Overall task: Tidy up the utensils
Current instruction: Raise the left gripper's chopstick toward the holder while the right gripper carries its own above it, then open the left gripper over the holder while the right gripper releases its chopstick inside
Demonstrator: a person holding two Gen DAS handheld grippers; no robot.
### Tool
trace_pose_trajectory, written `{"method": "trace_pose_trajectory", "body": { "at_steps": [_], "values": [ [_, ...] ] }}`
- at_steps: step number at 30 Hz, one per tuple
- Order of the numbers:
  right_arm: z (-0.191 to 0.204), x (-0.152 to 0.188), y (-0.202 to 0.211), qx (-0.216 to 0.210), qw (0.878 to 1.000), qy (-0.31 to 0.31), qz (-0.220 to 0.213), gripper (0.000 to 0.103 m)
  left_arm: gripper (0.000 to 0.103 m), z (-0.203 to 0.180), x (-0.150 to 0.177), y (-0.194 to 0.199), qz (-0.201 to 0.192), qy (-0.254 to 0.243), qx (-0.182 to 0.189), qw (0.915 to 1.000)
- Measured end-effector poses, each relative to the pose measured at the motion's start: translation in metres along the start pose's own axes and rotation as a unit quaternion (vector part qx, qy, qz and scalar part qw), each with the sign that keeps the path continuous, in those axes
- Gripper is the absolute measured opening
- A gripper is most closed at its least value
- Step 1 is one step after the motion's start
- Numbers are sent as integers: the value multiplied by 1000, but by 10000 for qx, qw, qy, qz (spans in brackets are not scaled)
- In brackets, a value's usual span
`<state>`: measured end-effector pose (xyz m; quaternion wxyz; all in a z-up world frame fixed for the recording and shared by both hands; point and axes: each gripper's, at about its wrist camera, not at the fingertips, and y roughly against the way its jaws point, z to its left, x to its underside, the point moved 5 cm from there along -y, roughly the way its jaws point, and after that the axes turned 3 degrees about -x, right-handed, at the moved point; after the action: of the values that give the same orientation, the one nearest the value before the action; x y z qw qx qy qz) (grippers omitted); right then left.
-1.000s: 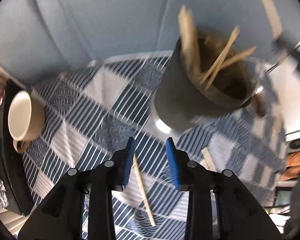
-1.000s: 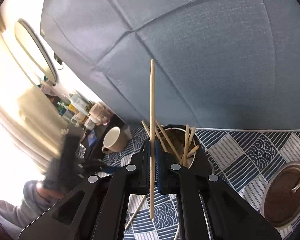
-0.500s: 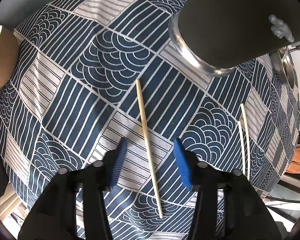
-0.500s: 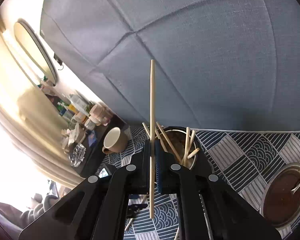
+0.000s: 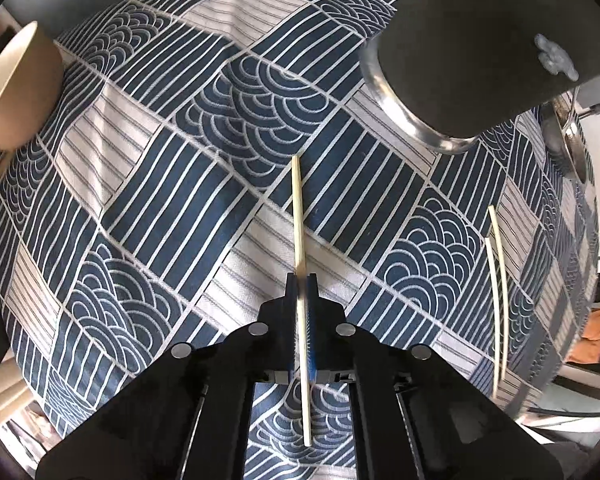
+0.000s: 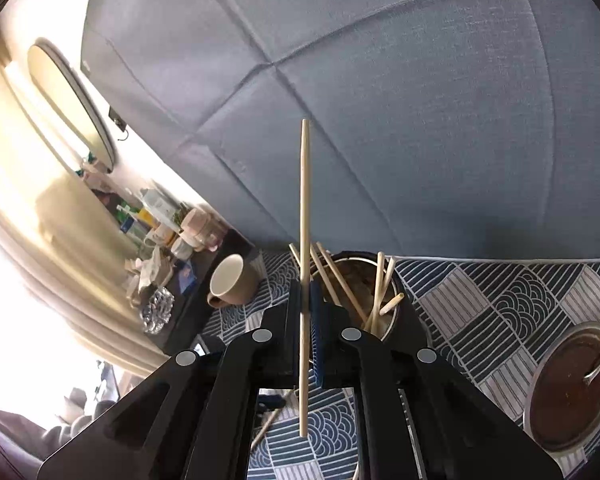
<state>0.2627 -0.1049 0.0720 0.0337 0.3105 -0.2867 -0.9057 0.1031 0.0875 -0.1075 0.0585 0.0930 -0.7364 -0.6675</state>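
Observation:
My left gripper [image 5: 302,280] points straight down at the blue patterned cloth [image 5: 172,184] and is shut on a pale wooden chopstick [image 5: 298,208] lying on it. Two more chopsticks [image 5: 496,264] lie to the right. The dark utensil holder [image 5: 472,48] with a steel base stands at upper right. My right gripper [image 6: 306,288] hangs above the table, shut on another chopstick [image 6: 305,184] that stands upright. Behind it the holder [image 6: 364,280] has several chopsticks leaning inside.
A beige mug [image 5: 8,92] sits at the cloth's left edge, also the mug [image 6: 232,280] in the right wrist view. A steel bowl with dark sauce and a spoon [image 6: 572,384] stands at right. A grey cushion [image 6: 380,80] rises behind; cluttered bottles [image 6: 152,216] line the far left.
My left gripper dropped from beside the holder down to the cloth, straddled the lying chopstick with open jaws, then closed on it. The right gripper and its chopstick have not moved.

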Motion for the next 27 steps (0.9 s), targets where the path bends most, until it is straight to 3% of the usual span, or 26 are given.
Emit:
{"method": "trace_pose_trajectory", "body": {
  "at_steps": [2, 4, 8, 15, 22, 25, 27],
  "values": [
    [1, -1, 2, -13, 10000, 38, -7, 5, 4, 1, 0, 19, -237, -7, 420, 9988],
    [1, -3, 3, 4, 10000, 79, -26, 5, 4, 2, -2, 38, -465, 15, 603, 9971],
    [-3, -8, 3, 15, 10000, -3, -73, 5, 4, 9, -7, 76, -855, 5, 694, 9939],
    [-4, -16, 0, 65, 9998, 2, -183, 5, 4, -1, -55, 151, -1632, -188, 742, 9836],
    [0, -27, 1, 54, 9989, 202, -414, 5, 4, -34, -103, 214, -2387, -523, 1100, 9634],
    [1, -30, 0, 98, 9978, 341, -558, 5, 4, -50, -122, 226, -2524, -696, 1512, 9532],
    [-1, -31, -3, 120, 9975, 346, -603, 5, 4, -56, -132, 228, -2579, -743, 1598, 9500]
  ]
}}
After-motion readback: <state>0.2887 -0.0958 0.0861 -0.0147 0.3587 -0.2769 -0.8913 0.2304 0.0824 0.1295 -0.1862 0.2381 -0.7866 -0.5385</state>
